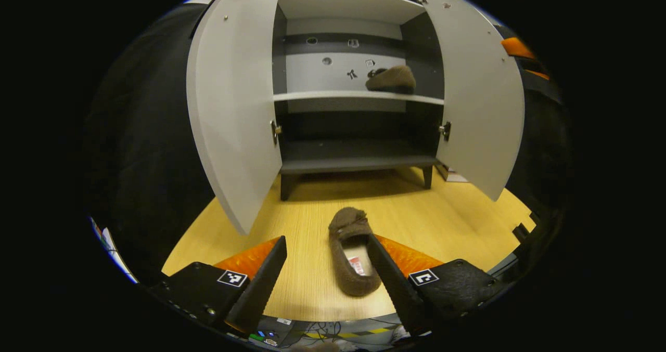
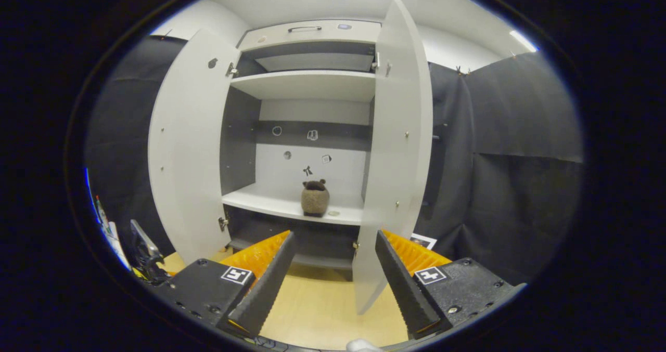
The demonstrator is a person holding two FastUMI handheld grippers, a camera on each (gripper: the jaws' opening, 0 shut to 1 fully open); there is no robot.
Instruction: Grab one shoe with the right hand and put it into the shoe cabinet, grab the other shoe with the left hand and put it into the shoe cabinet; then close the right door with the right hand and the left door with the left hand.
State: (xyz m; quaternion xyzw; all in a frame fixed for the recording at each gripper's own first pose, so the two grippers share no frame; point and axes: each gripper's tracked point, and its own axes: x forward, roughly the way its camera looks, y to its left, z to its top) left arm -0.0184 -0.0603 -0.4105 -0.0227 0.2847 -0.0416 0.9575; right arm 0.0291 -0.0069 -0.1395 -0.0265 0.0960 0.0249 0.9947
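Observation:
A brown fuzzy shoe (image 1: 353,251) lies on the wooden floor, toe toward the cabinet, just inside the right finger of my open left gripper (image 1: 328,247). The other brown shoe (image 1: 391,78) rests on the cabinet's middle shelf (image 1: 322,96), to the right. In the right gripper view that shelved shoe (image 2: 315,197) stands beyond my open right gripper (image 2: 335,243), which holds nothing. Both cabinet doors are swung open: the left door (image 1: 234,107) and the right door (image 1: 481,102). In the right gripper view the right door (image 2: 395,154) is edge-on, close to the right finger.
The cabinet stands on short legs on the light wooden floor (image 1: 447,222). Its dark lower shelf (image 1: 359,157) holds nothing. Black cloth walls (image 2: 510,185) close in both sides. Cables and small items lie at the near floor edge (image 1: 322,334).

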